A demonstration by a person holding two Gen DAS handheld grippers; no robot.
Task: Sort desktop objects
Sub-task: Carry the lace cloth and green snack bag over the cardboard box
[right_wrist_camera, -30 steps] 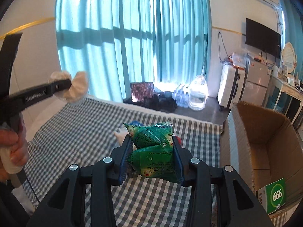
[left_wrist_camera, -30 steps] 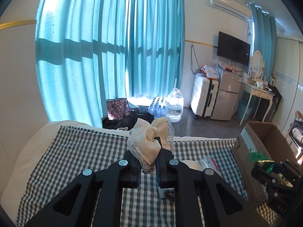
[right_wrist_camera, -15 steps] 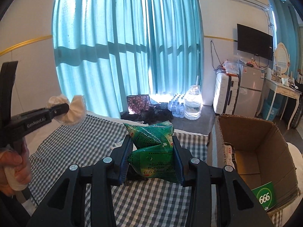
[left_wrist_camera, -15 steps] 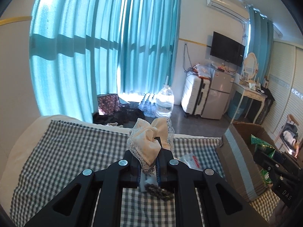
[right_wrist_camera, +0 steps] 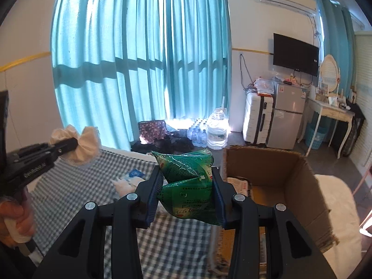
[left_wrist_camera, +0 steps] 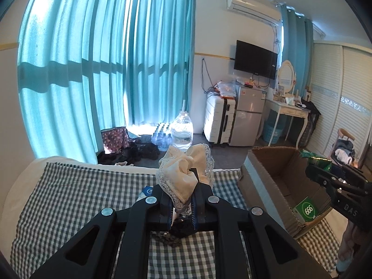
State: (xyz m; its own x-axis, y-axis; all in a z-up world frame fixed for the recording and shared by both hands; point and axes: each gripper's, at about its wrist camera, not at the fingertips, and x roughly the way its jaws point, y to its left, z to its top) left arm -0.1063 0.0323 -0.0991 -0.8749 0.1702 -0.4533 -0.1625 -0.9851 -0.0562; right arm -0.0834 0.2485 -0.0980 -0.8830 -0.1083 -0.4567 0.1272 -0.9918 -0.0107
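Both tools are loaded. Pinched in the left tool is a cream lace-trimmed hair bow, held up above the checked cloth; the right tool clamps a pair of green packets between its pads, up by the near left corner of the cardboard box.

From here the likeliest slip, in my judgement, is at the drop: the packets are slick and puffy, gripped across their middle, so they could squirt out early and land on the cloth instead of inside the box. The bow is soft and frilly; its lace may snag on the pad ridges and cling when the left tool lets go. With both hands heading for one opening, the tools could also knock each other.

Inside the box I can see printed paper or packaging at the bottom and a green "666" card against its near wall. White and blue wrappers lie on the cloth, unsorted.
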